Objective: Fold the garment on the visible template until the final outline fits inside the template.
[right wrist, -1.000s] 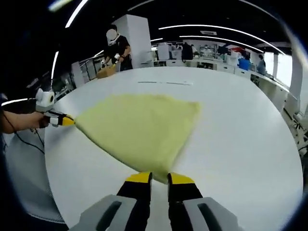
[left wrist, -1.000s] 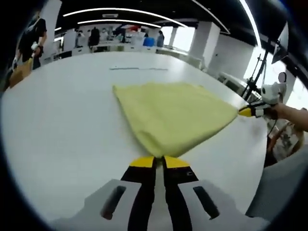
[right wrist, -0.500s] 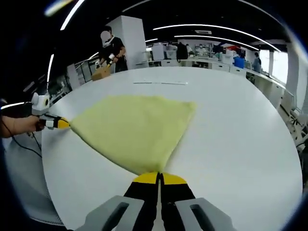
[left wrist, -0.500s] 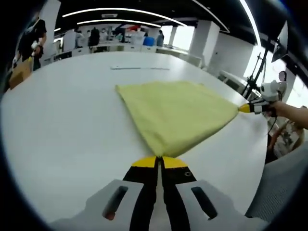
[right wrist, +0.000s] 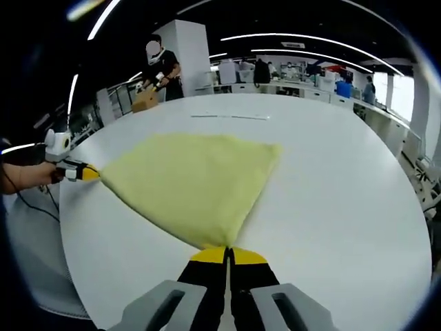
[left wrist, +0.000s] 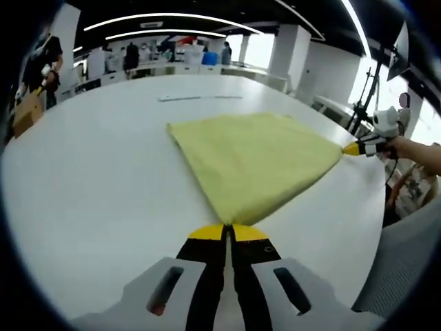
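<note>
1. Lying flat on the white table (left wrist: 89,200) was one yellow garment (left wrist: 255,162), folded into a roughly triangular outline with a smooth upper surface and one rounded, doubled edge along its left side in the left gripper view.
2. The left gripper (left wrist: 228,233) had its two yellow-tipped jaws pressed together on the near corner of the garment, the cloth point ending right at the jaw tips.
3. The right gripper (right wrist: 228,255) was likewise clamped on a corner of the garment (right wrist: 196,183), jaws closed with no gap between the yellow tips.
4. In the left gripper view the right gripper (left wrist: 360,147) entered from the right, its yellow tip touching the far right corner of the cloth, with a hand (left wrist: 413,153) behind it.
5. In the right gripper view the left gripper (right wrist: 81,172) entered from the left, its yellow tip meeting the left corner of the cloth at the table edge.
6. The two held corners were well apart, the cloth spread between them and fanning out toward the table centre.
7. A thin pale strip (left wrist: 200,98) lay on the table beyond the garment, apart from it; whether it was part of a template could not be told.
8. A person (right wrist: 165,69) stood by the far table edge beside a brown box (right wrist: 143,101).
</note>
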`<act>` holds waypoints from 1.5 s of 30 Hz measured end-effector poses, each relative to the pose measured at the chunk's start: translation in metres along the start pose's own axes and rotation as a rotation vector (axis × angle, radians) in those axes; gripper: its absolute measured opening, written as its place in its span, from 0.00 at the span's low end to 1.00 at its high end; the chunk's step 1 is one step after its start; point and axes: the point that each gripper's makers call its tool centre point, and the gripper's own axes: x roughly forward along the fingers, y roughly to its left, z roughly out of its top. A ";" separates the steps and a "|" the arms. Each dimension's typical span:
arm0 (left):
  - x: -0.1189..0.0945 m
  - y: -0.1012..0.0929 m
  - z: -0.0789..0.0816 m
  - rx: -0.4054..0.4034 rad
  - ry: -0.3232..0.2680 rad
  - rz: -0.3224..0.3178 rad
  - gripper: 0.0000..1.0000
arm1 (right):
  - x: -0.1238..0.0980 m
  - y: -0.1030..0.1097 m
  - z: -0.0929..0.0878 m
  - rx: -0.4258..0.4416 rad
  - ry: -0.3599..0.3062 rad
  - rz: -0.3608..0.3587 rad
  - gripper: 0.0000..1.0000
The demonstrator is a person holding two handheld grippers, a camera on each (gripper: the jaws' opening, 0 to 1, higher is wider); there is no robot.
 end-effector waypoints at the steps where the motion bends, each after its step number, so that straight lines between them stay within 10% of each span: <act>1: 0.000 0.000 0.000 0.000 0.000 0.000 0.00 | 0.000 0.000 -0.001 -0.002 0.003 0.001 0.00; 45: -0.013 -0.020 -0.015 0.047 0.032 -0.012 0.00 | -0.020 0.006 -0.016 0.026 0.013 0.004 0.00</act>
